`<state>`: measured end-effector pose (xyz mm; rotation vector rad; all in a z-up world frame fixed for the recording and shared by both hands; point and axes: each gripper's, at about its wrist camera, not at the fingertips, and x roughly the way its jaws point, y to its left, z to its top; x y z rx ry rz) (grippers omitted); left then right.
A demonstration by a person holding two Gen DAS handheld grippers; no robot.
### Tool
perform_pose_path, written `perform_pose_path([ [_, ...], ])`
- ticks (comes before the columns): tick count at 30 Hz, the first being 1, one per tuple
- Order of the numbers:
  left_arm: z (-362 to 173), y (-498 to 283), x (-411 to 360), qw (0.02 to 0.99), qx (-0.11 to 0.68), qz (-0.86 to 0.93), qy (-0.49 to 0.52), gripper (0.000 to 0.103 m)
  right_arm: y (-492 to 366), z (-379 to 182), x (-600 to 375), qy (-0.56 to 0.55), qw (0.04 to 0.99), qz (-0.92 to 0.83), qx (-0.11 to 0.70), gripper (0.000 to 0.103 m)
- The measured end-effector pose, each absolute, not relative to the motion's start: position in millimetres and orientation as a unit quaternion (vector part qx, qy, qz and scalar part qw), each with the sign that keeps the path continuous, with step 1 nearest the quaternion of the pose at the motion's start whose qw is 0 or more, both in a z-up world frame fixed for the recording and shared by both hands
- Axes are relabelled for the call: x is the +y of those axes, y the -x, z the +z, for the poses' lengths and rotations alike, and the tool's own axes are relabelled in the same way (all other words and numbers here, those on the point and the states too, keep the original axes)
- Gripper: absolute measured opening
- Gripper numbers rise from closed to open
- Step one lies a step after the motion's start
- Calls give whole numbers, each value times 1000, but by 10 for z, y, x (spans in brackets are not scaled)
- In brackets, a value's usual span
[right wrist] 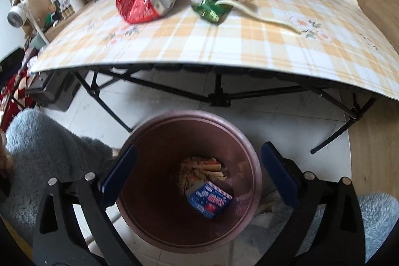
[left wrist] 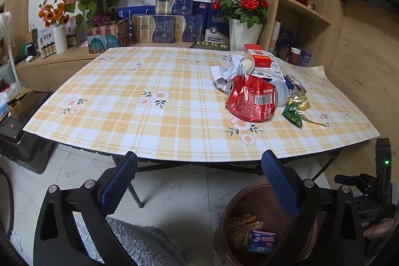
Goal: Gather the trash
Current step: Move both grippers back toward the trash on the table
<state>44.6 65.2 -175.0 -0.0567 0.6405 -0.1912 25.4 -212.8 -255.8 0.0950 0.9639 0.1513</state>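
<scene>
A brown round bin [right wrist: 249, 156] stands on the floor in front of the table, holding a blue carton [right wrist: 209, 198] and yellowish wrappers [right wrist: 199, 168]. My right gripper [right wrist: 198, 178] hangs open right above the bin mouth, nothing between its blue pads. On the checked tablecloth [left wrist: 149, 101] lies a pile of trash: a crushed red can [left wrist: 251, 99], a green and gold wrapper [left wrist: 296, 109], crumpled white paper [left wrist: 229, 69], a red box [left wrist: 261, 60]. My left gripper [left wrist: 199, 181] is open and empty, in front of the table's near edge, left of the bin [left wrist: 251, 193].
Behind the table a wooden ledge carries flower vases [left wrist: 245, 31], blue and gold boxes [left wrist: 162, 26] and small bottles. Shelves [left wrist: 304, 6] stand at the right. Black folding legs [right wrist: 219, 91] show under the table. A grey fluffy garment [right wrist: 49, 146] lies at the bottom left.
</scene>
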Motion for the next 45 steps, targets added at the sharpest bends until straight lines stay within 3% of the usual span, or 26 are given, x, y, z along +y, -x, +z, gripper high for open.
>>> perform_pose_path([
  [18, -1768, -472, 633, 942, 324, -89, 27, 97, -186, -2250, -2469, -106, 921, 47, 372, 97],
  [25, -1787, -480, 593, 940, 329, -91, 20, 97, -205, -2101, -2446, -59, 927, 34, 369, 97],
  [37, -1663, -433, 611, 949, 297, -99, 34, 97, -316, -2045, -2684, -90, 915, 61, 389, 97],
  [45, -1591, -591, 600, 942, 314, -112, 38, 97, -569, -1878, -2842, 21, 922, 73, 379, 97],
])
